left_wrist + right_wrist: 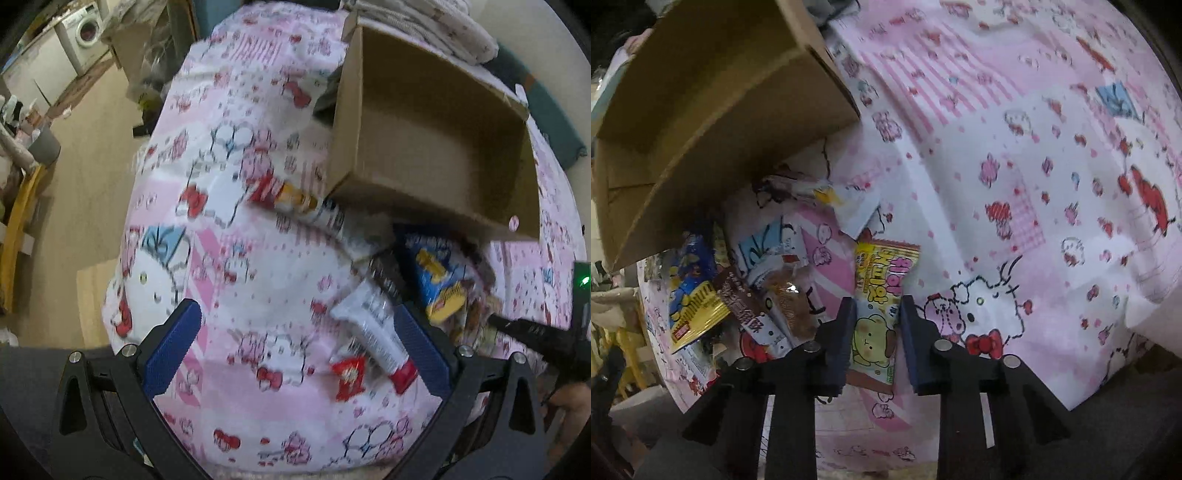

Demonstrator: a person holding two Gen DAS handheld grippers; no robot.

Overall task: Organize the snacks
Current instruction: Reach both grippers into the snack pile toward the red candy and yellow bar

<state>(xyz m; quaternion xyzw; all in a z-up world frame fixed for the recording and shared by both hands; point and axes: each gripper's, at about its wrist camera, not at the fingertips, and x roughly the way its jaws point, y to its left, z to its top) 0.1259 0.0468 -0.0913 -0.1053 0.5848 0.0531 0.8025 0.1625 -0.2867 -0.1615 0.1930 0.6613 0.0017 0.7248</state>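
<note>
Right claw straddles the yellow bear-print snack packet on the patterned bedsheet, fingers not visibly pinching it; left claw hangs spread, empty; cardboard box empty, awaiting snacks.

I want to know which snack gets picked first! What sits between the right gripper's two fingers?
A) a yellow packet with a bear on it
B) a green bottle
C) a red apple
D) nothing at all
A: in the right wrist view, the right gripper has its blue fingers on either side of the yellow packet with a bear, which lies on the pink cartoon sheet.
</note>
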